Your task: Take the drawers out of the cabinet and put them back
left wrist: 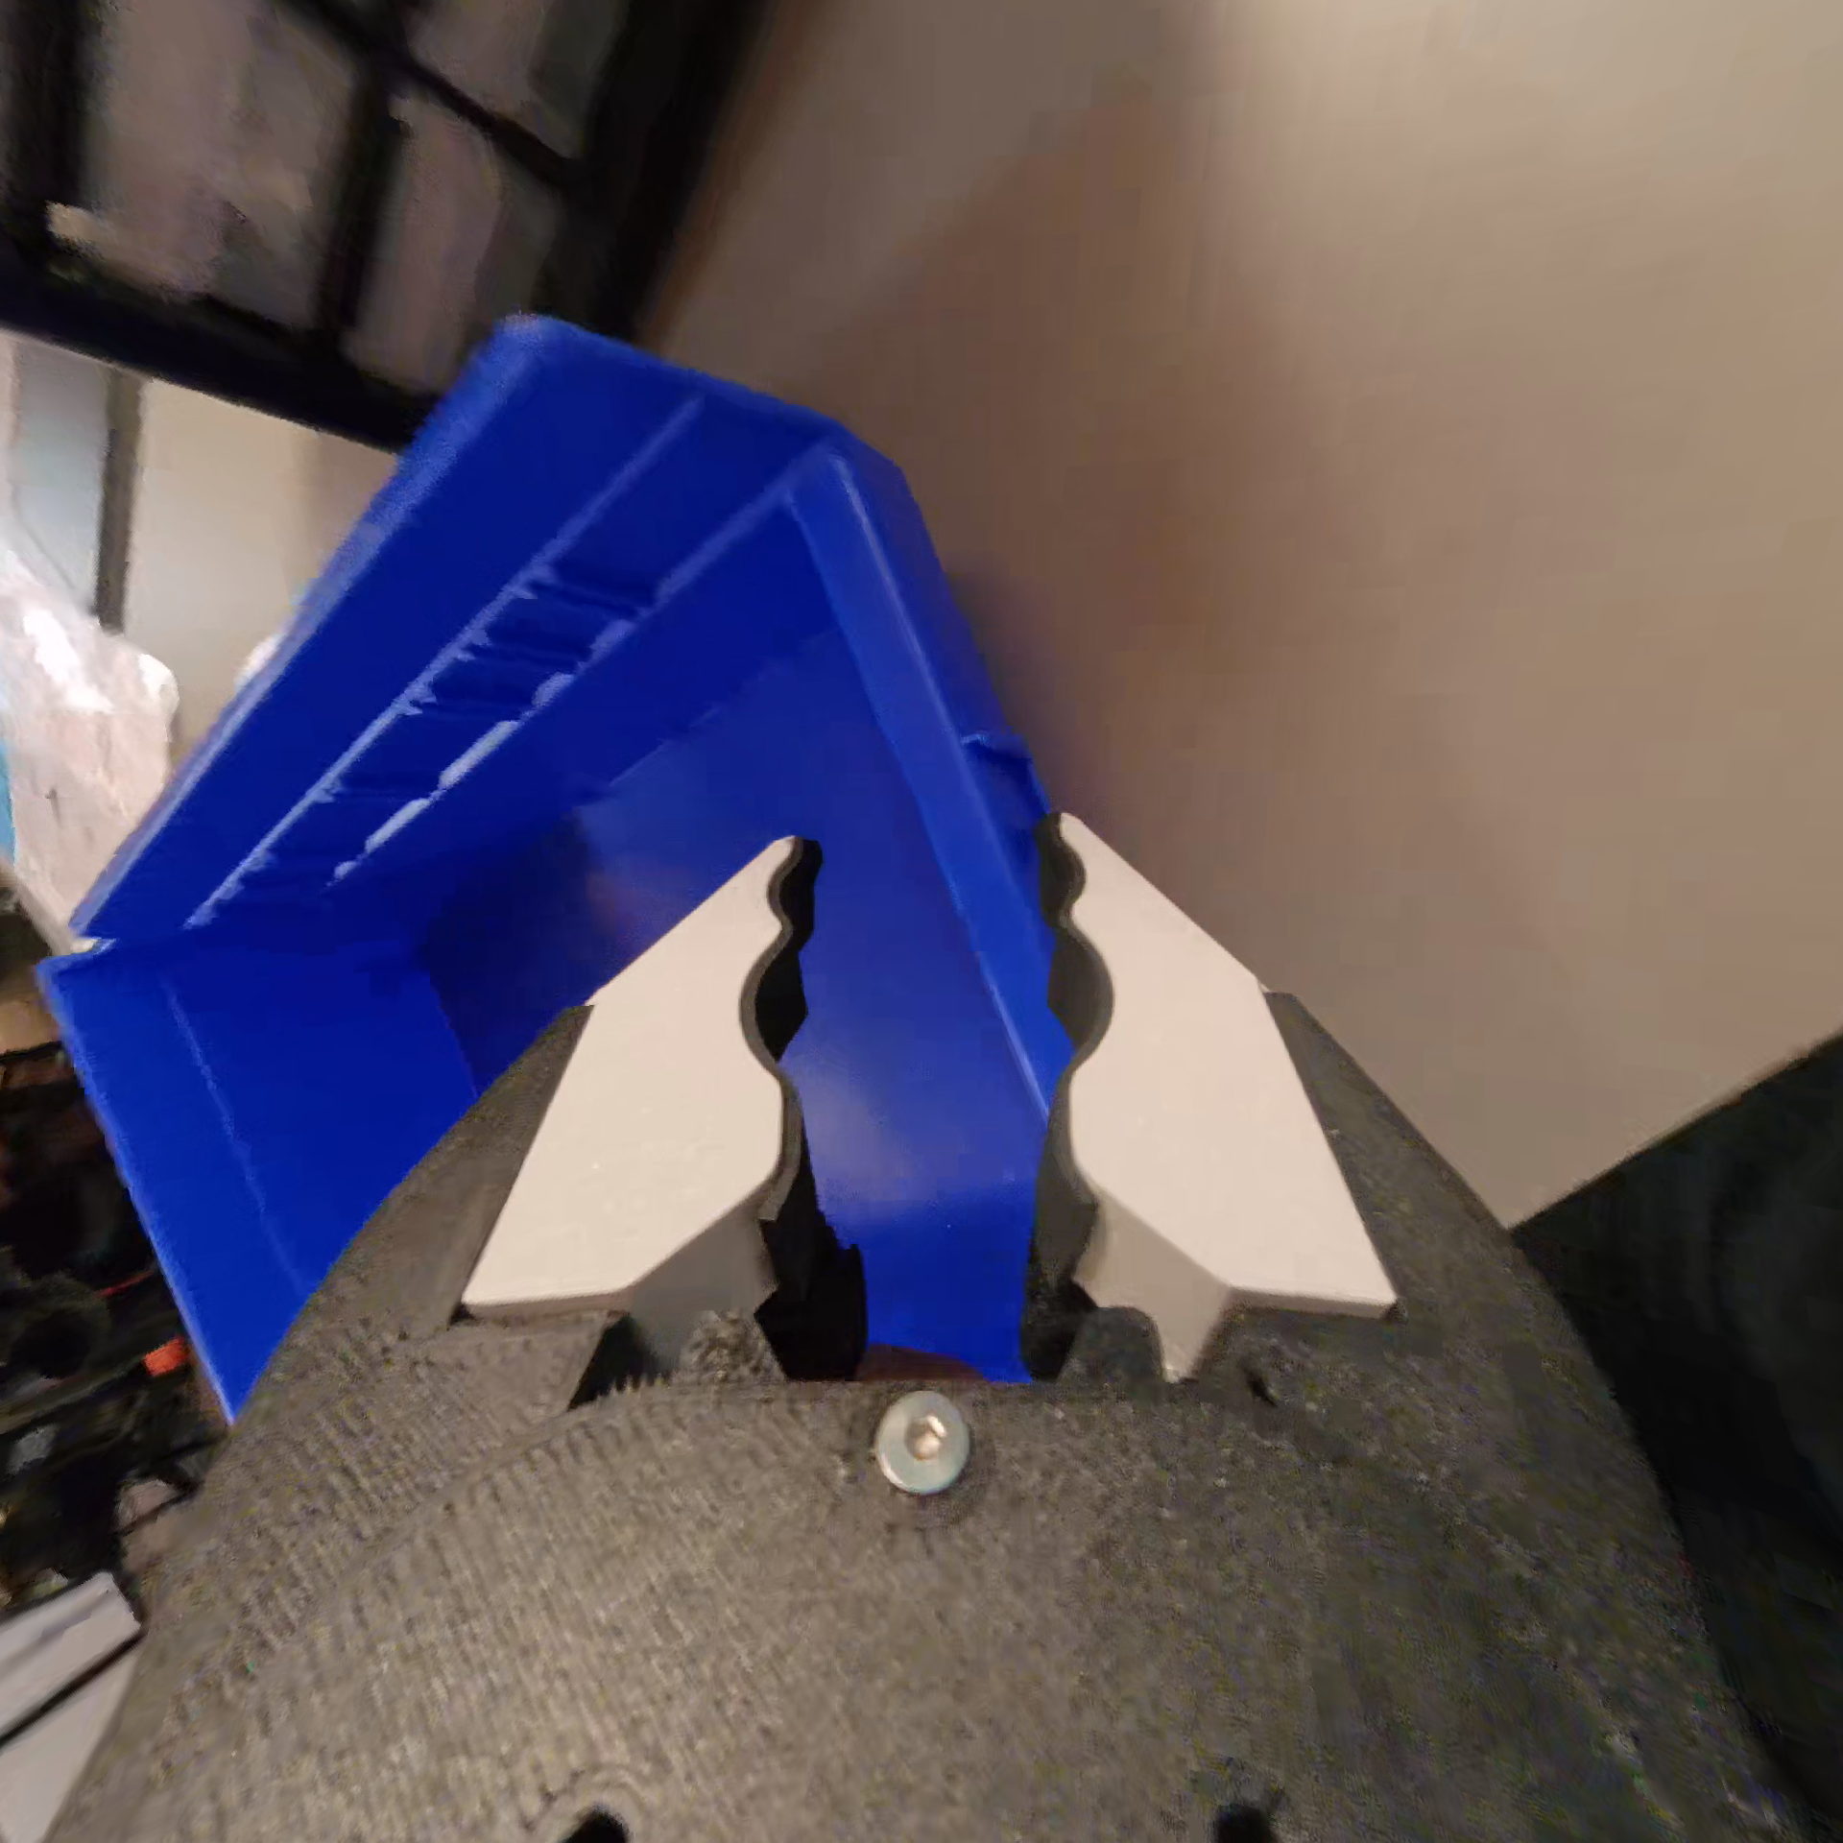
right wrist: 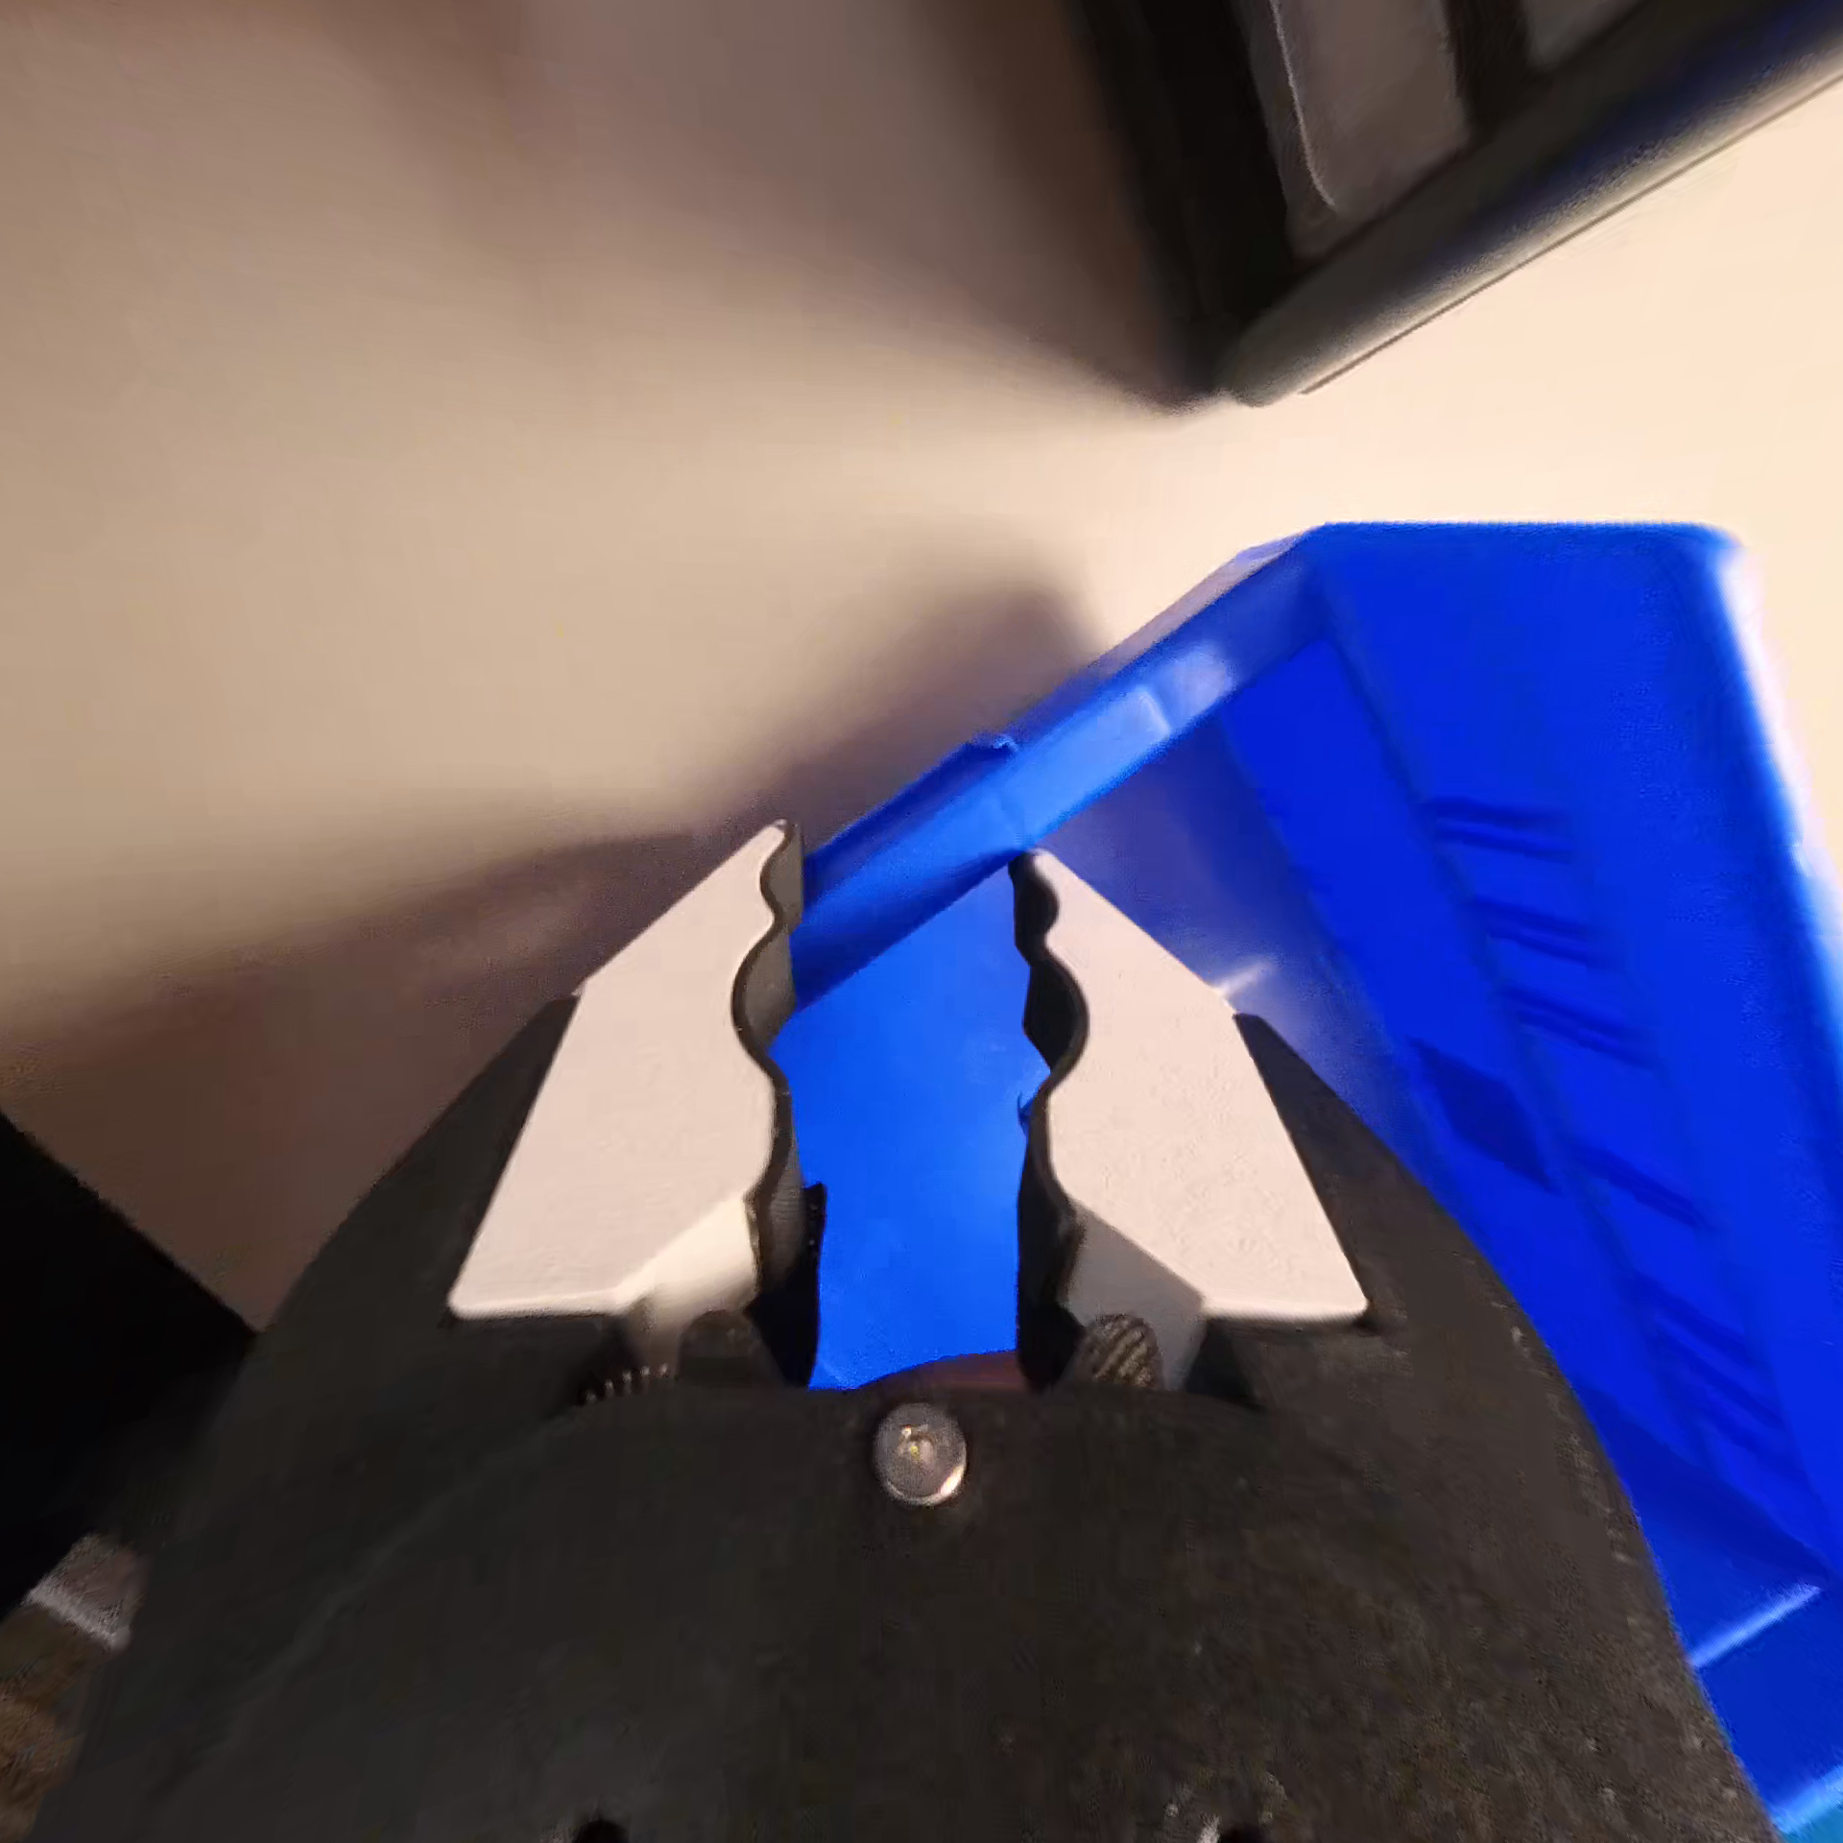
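Observation:
In the left wrist view my left gripper (left wrist: pixel 927 838) straddles the right side wall of a blue plastic drawer (left wrist: pixel 329 1047). One finger is inside the drawer and one outside, and the pads are shut on the wall. The drawer hangs tilted off to the left. In the right wrist view my right gripper (right wrist: pixel 906 848) is shut on the left side wall of a blue drawer (right wrist: pixel 1446 798), which tilts off to the right. Neither view shows the other gripper. The black cabinet (left wrist: pixel 249 180) with grey drawer fronts is blurred at the top left, and it shows at the top right in the right wrist view (right wrist: pixel 1446 150).
A beige surface (left wrist: pixel 1346 499) lies behind both drawers. Crumpled clear plastic (left wrist: pixel 70 718) and dark clutter (left wrist: pixel 60 1346) sit at the left edge. A dark area (left wrist: pixel 1715 1296) lies at the lower right.

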A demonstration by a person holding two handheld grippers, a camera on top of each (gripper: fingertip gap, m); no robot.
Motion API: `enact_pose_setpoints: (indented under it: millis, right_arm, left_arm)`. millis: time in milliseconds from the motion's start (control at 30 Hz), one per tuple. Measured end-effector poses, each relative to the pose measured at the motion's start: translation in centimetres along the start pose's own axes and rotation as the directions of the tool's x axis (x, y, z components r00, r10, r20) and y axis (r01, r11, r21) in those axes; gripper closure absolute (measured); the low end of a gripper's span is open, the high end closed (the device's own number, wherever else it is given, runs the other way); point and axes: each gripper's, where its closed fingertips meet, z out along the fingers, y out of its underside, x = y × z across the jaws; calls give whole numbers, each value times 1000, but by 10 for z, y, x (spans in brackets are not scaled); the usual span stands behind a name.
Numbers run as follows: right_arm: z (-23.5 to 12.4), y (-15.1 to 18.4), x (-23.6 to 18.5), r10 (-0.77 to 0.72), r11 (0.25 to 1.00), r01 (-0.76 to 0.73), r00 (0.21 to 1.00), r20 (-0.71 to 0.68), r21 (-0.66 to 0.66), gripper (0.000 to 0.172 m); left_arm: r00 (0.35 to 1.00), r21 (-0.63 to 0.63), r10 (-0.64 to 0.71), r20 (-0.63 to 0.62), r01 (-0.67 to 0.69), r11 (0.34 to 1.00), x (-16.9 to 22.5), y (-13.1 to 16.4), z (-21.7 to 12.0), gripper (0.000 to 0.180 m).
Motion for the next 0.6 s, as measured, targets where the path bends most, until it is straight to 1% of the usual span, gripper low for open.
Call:
enact_pose_setpoints:
  millis: [33, 100, 233, 333, 433, 500, 533, 567, 600]
  right_arm:
    - [0, 0, 1, -36, 999, 36, 999, -18, -1, 127]
    - [-2, 6, -4, -100, 995, 99, 995, -17, -27, 128]
    - [-11, 29, -14, -245, 965, 244, 970, 9, -92, 129]
    - [-20, 57, -18, -300, 938, 298, 954, 15, -179, 131]
    - [-29, 87, -14, -311, 920, 297, 950, -15, -258, 134]
    - [-33, 103, -12, -288, 924, 266, 957, -44, -274, 137]
    - [-36, 109, -10, -266, 934, 240, 962, -65, -266, 138]
    - [-39, 112, -8, -235, 948, 205, 967, -100, -243, 136]
    - [-43, 113, -4, -195, 965, 163, 970, -146, -205, 135]
  left_arm:
    - [999, -21, 39, -21, -39, 999, 4, 7, 1, 143]
    - [993, -32, 99, -66, -102, 994, 10, 18, 1, 152]
    - [979, -17, 185, -81, -186, 982, 1, 40, -1, 151]
    - [958, -66, 265, -107, -273, 960, -11, 63, -4, 152]
    - [948, -139, 284, -143, -304, 943, -24, 88, -7, 153]
    - [953, -193, 263, -148, -289, 938, -34, 105, -9, 157]
    - [961, -209, 240, -134, -264, 942, -40, 111, -11, 152]
    - [972, -205, 205, -112, -224, 953, -46, 114, -14, 139]
    - [984, -180, 155, -93, -170, 969, -50, 114, -17, 132]
